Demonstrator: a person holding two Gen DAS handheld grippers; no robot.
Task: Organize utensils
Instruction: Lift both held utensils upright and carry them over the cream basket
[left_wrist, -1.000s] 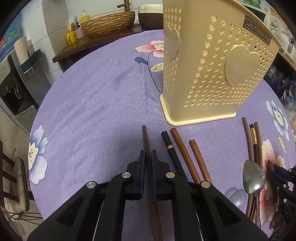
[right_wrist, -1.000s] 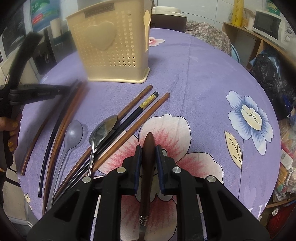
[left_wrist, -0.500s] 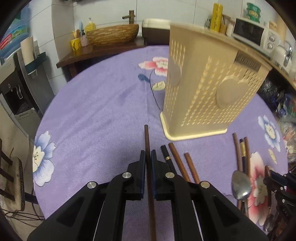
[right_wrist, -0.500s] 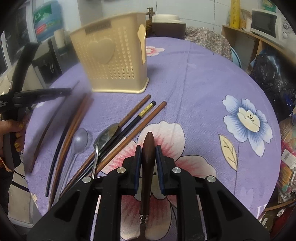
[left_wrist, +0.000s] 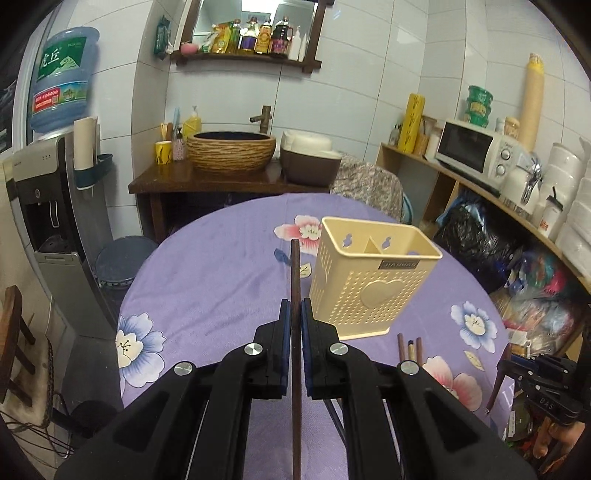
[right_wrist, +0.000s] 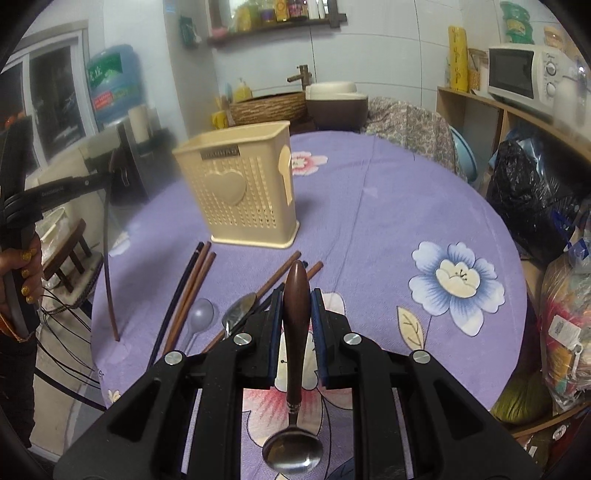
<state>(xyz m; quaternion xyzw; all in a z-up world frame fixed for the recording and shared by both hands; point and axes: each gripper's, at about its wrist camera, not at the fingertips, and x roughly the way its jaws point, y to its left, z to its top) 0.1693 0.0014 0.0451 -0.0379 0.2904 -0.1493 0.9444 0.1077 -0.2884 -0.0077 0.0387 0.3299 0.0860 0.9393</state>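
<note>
A woven brown basin (left_wrist: 231, 152) sits on a dark wooden stand (left_wrist: 207, 181) against the tiled wall. Just right of the basin is a brown pot with a white lid (left_wrist: 310, 158); just left of it, a yellow cup (left_wrist: 163, 152). Farther left of the basin stands a water dispenser (left_wrist: 48, 206) topped by a blue bottle (left_wrist: 61, 79). Above the basin hangs a shelf of bottles (left_wrist: 255, 37). Well right of the basin, a white microwave (left_wrist: 476, 151) rests on a wooden shelf

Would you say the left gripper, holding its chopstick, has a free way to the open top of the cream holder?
Probably yes: the left gripper holds the chopstick raised beside the holder, whose open top shows nothing blocking it.
</note>
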